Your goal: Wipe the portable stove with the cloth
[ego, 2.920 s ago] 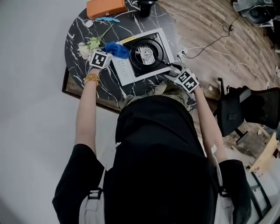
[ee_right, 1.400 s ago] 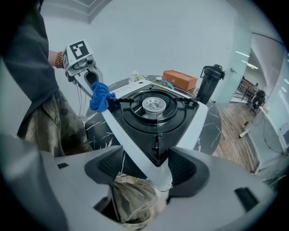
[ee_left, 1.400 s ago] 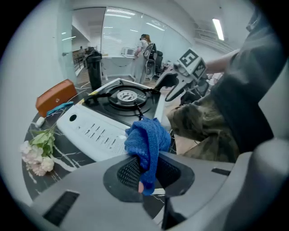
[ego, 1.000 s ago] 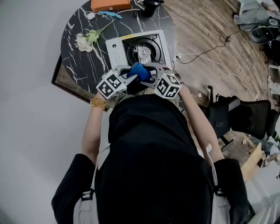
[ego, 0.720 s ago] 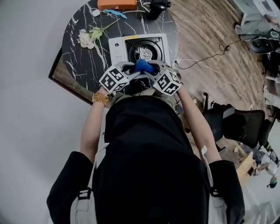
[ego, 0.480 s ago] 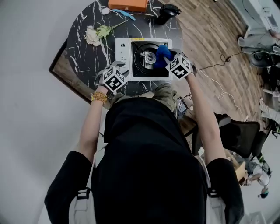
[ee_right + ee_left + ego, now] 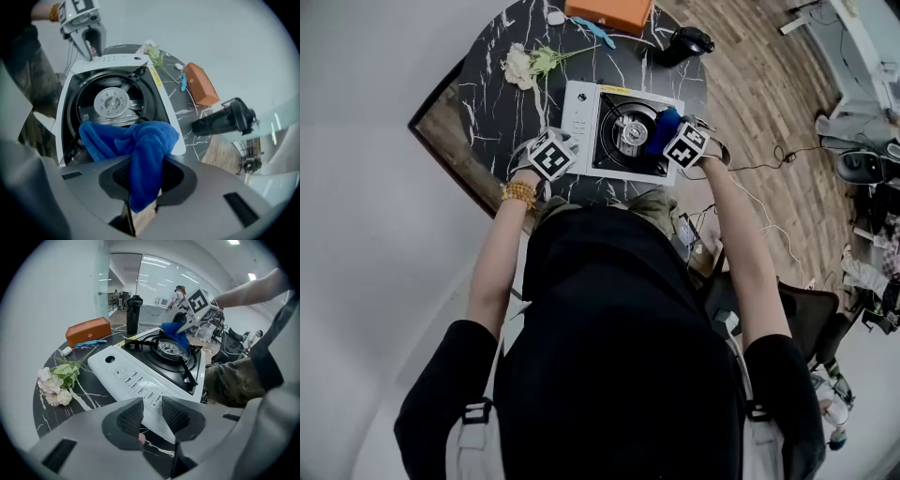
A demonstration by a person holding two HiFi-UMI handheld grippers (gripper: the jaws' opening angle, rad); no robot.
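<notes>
Portable stove [image 7: 623,139] is sitting on table [image 7: 487,84], wiping seemingly just starting. R gripper [image 7: 143,176], jaws just closing, is clamping blue cloth [image 7: 140,145] over stove's right side. L gripper [image 7: 152,416], part-open, just narrowing, empty, is hovering at near-left corner. Whole top remaining.

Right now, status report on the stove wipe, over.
Right gripper jaws just closing, shut on blue cloth over stove burner. Left gripper open, empty, jaws just narrowed, by control panel. Flowers, bottle off stove.

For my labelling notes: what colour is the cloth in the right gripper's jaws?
Bright blue, a soft towelling cloth; the right gripper view shows it best.
</notes>
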